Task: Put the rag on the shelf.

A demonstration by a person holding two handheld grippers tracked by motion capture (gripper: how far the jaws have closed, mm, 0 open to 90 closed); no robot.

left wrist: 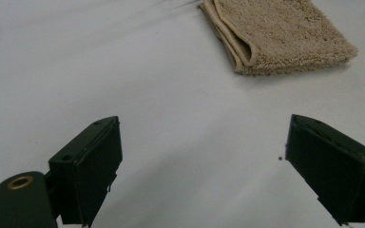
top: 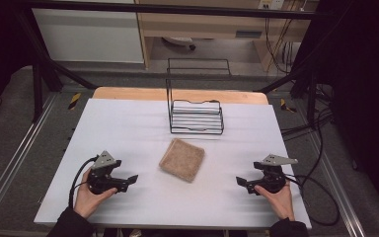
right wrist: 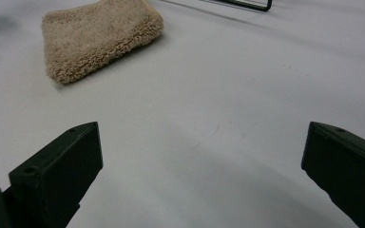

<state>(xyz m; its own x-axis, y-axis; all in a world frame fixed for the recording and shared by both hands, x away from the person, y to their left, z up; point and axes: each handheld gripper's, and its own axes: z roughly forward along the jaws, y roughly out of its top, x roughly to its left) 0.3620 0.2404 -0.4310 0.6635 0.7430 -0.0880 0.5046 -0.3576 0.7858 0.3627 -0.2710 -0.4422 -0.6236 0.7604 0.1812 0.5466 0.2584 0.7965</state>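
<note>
The white worktop [top: 128, 128] carries a black wire rack [top: 196, 116] toward its far edge and, just nearer than it, a folded tan towel [top: 182, 159] lying flat at the middle. The person's forearms enter from the near edge, cut off at the sleeves. The left gripper [top: 131, 179] rests low at the near left, aimed inward at the towel, its fingers [left wrist: 92, 164] spread wide with nothing between them. The right gripper [top: 241, 181] mirrors it at the near right, fingers [right wrist: 62, 171] likewise wide apart and empty. Both sit well apart from the towel. In the right gripper view the rack [right wrist: 247, 4] is cut off to a strip of wire, and the towel's far corner runs out of frame in the left gripper view.
</note>
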